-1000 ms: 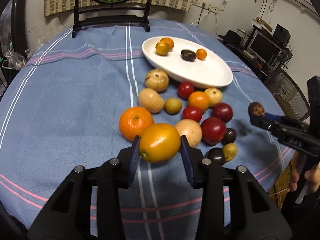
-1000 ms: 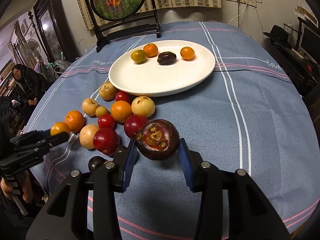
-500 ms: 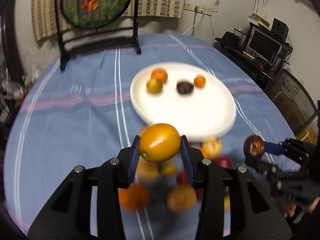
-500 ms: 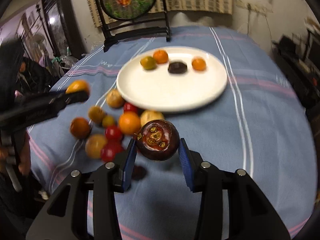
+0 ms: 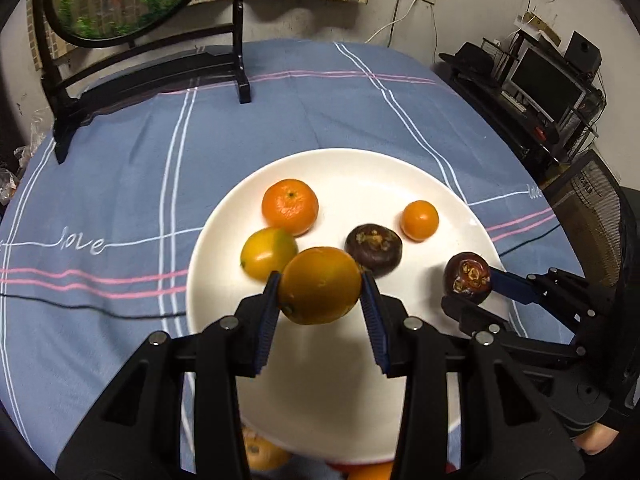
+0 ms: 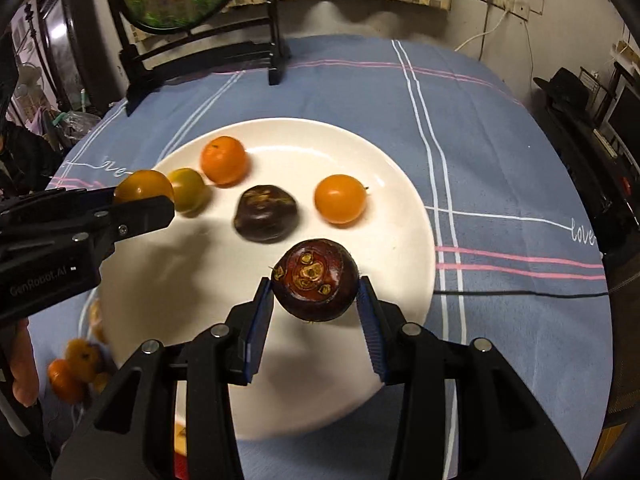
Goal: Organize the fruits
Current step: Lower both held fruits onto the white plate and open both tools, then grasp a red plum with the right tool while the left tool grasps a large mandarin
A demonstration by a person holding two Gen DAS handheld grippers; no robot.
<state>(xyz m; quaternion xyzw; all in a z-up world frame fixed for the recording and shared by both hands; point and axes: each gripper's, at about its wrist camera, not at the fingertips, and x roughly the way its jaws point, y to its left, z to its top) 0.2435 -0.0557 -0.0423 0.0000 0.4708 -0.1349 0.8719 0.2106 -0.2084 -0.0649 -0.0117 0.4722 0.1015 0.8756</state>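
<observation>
Left gripper (image 5: pixel 320 286) is clamped on a yellow-orange fruit (image 5: pixel 319 285), both blue pads against its sides, and carries it in the air over the near-left part of the white plate (image 5: pixel 460 208). Right gripper (image 6: pixel 316 286) is likewise closed on a dark purple fruit (image 6: pixel 316 280), its scarred end turned toward the camera, and carries it over the near-right part of the same plate.

Each held fruit is roughly round, with no marked long axis to align. Bare plate lies directly below and just ahead of each gripper, so the coming move appears to be a plain lowering and release.

Four fruits already rest on the plate's far half: a mandarin (image 5: pixel 290 207), a yellow-green fruit (image 5: pixel 268 254), a dark brown fruit (image 5: pixel 374 249) and a small orange fruit (image 5: pixel 420 220). In the left wrist view the yellow-green fruit sits just beyond the held fruit, nearer the left gripper; the dark brown one lies between the two grippers.

Risk, as judged: a round fruit may roll into its neighbours on release.

Loose fruits, blurred, show past the plate's near edge. Plate rests on the blue striped tabletop (image 5: pixel 120 184).
</observation>
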